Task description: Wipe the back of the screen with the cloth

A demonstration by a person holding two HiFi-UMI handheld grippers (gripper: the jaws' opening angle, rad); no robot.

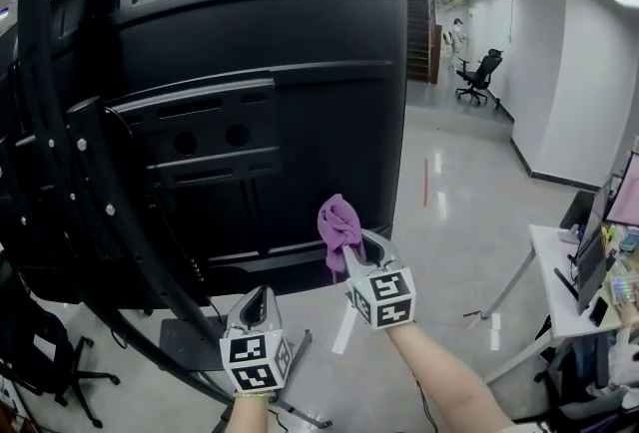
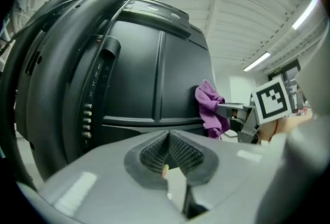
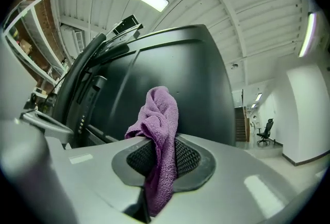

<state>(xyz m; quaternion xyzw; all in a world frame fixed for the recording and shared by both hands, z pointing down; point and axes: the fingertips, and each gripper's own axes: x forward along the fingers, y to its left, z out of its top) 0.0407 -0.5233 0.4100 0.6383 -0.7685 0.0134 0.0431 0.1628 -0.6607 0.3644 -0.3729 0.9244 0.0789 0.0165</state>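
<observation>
The black back of a large screen (image 1: 250,72) on its stand fills the upper left of the head view. My right gripper (image 1: 351,247) is shut on a purple cloth (image 1: 339,226), whose bunched top lies against the screen's lower right corner. In the right gripper view the cloth (image 3: 157,135) stands up between the jaws before the dark panel (image 3: 175,78). My left gripper (image 1: 257,304) hangs lower left, below the screen, jaws closed with nothing between them. From the left gripper view the cloth (image 2: 210,107) and the screen back (image 2: 154,73) show ahead.
Curved black stand arms (image 1: 60,172) and cables run down the left. The stand base (image 1: 190,341) lies on the floor under my left gripper. A white desk (image 1: 549,271) with monitors is at the right, an office chair (image 1: 481,74) far down the hallway.
</observation>
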